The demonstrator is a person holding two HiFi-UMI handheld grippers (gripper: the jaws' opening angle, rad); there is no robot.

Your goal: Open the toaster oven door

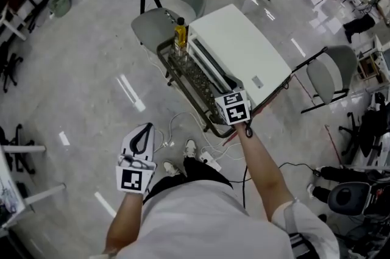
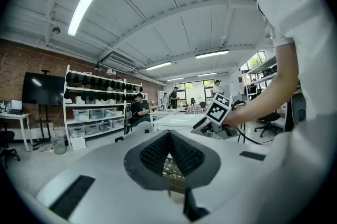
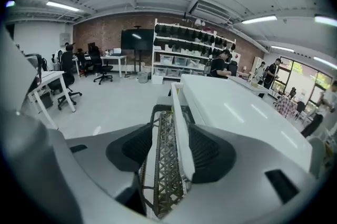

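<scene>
- The right gripper [image 3: 174, 145] has its jaws wide apart. A long white bar [image 3: 179, 128] runs away between them, lying close against the right-hand pad, but neither pad presses on it. I take this bar to be the door handle.
- A dark wire lattice [image 3: 162, 175] also sits between those jaws, just left of the bar.
- The left gripper [image 2: 169, 136] has its jaw tips meeting in a point and holds nothing. It hangs low by the person's body, well apart from the oven.
- The white toaster oven [image 1: 244, 50] stands on a dark-framed table, with the right gripper at the near end of its front edge. The door [image 1: 210, 67] looks shut against the body, though the steep angle makes this uncertain.
- A bottle of yellow liquid [image 1: 180, 32] stands upright at the oven's far front corner.
- Risk: if the jaws close here they may pinch the lattice together with the bar, jamming the pull.
- Risk: the grip is near one end of the bar, so pulling could twist the door or let the pads slip off.
- Risk: nothing braces the oven, so a hard tug could slide it toward the table edge and topple the bottle.
</scene>
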